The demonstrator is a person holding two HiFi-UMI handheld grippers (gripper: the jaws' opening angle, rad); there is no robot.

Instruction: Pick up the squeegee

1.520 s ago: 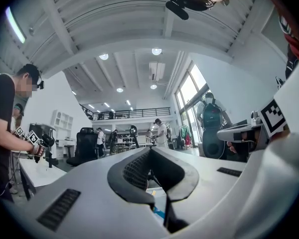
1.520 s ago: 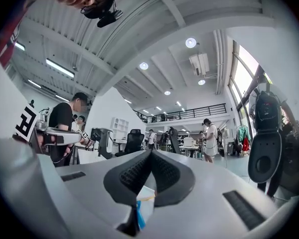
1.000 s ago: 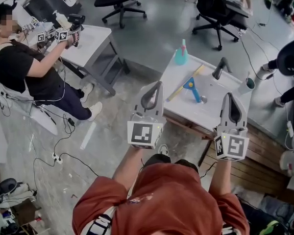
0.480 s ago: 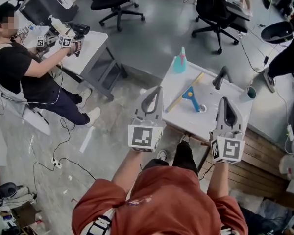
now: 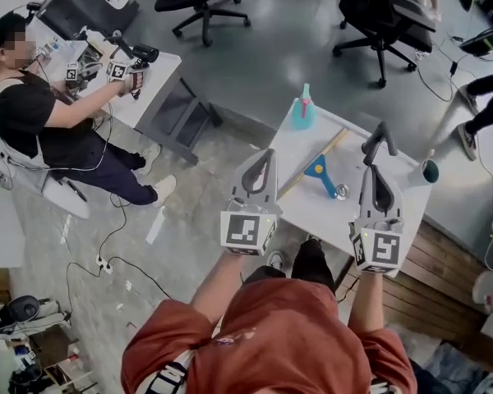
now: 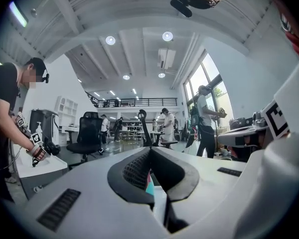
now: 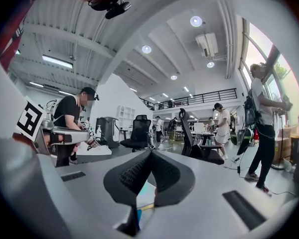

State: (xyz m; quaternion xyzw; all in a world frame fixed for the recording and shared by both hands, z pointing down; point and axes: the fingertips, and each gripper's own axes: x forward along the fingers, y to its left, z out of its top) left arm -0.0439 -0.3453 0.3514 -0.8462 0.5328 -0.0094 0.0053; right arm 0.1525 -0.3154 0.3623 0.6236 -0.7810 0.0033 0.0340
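Observation:
The squeegee (image 5: 319,167), a long tan bar with a blue handle, lies flat on the small white table (image 5: 312,212) in the head view. My left gripper (image 5: 265,153) hovers over the table's left edge, left of the bar, its jaws closed together with nothing between them. In the left gripper view the left gripper (image 6: 150,149) shows pads touching at the tip. My right gripper (image 5: 373,171) hangs over the table's right part, right of the blue handle, also shut and empty. The right gripper (image 7: 150,152) shows the same in its own view. Neither touches the squeegee.
On the same table stand a teal spray bottle (image 5: 302,108) at the far corner, a black curved handle (image 5: 376,138) and a small ring (image 5: 342,191). A seated person (image 5: 41,113) works at another table (image 5: 156,68) on the left. Office chairs (image 5: 378,15) stand behind; cables cross the floor.
Both grippers have moved forward and lower, from short of the table's near edge to over it. The figures at the right edge have shifted away.

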